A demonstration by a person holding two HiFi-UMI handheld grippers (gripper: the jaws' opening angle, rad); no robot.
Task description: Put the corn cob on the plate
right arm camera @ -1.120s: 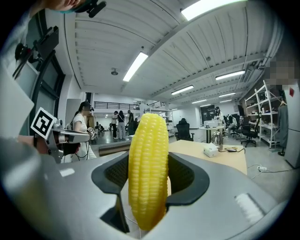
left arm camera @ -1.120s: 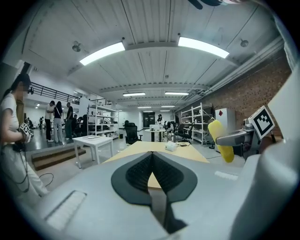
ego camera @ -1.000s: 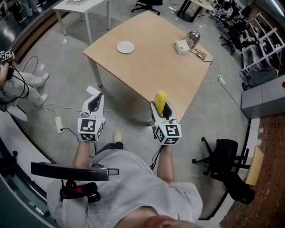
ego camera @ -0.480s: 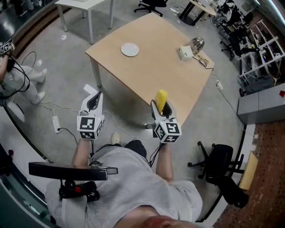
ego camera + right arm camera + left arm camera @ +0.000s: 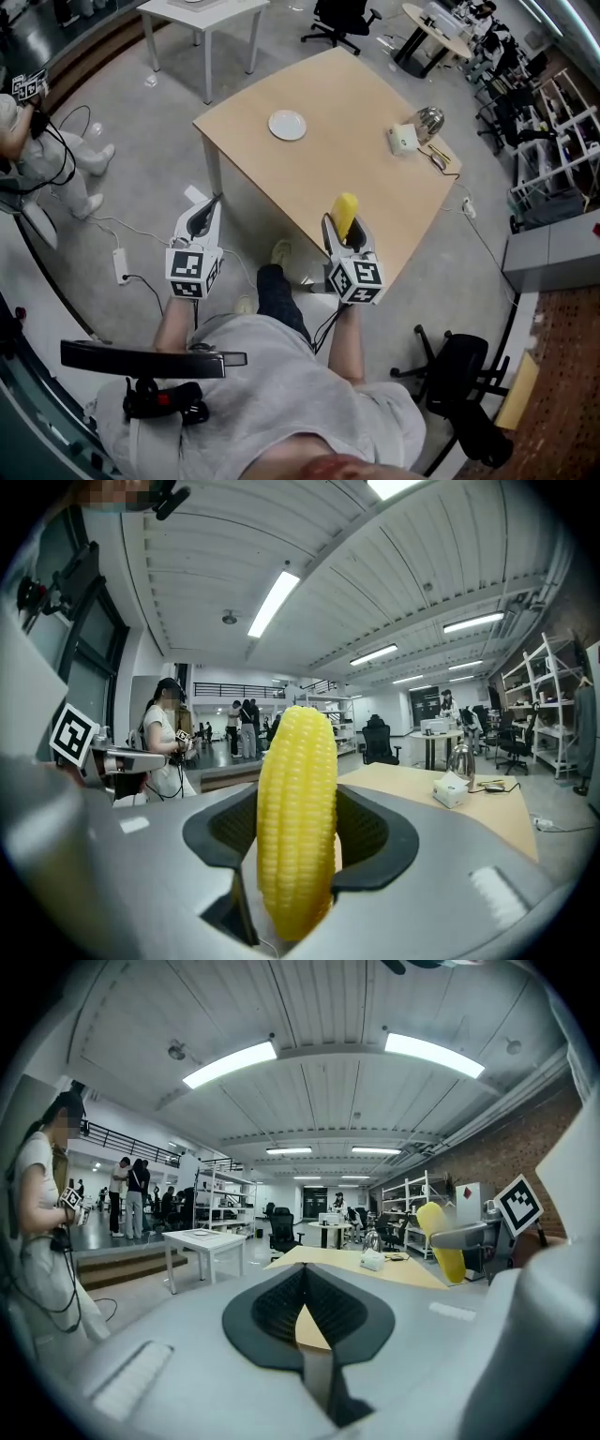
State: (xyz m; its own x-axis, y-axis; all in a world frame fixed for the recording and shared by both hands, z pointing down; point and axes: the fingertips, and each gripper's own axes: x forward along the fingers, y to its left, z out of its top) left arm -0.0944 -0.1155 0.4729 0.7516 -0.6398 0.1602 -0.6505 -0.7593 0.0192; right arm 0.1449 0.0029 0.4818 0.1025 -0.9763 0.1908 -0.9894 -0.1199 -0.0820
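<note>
Head view looks down; gripper views face table [image 5: 347, 141].

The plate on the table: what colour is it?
The plate is white; head view shows it best.

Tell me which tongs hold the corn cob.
The right tongs, shut on the upright yellow corn cob; the left tongs are shut on nothing.

- corn [image 5: 345, 210]: bright yellow, in neat kernel rows
- plate [image 5: 287, 124]: white
- tabletop [image 5: 347, 169]: pale tan wood
- left tool [image 5: 212, 202] and right tool [image 5: 343, 225]: grey shells, black ribbed pads, cubes with black-and-white square markers
- floor [image 5: 122, 187]: mottled grey
- box [image 5: 404, 139], upper right: white
- kettle [image 5: 430, 120]: shiny silver
- shirt [image 5: 272, 394]: grey
</note>
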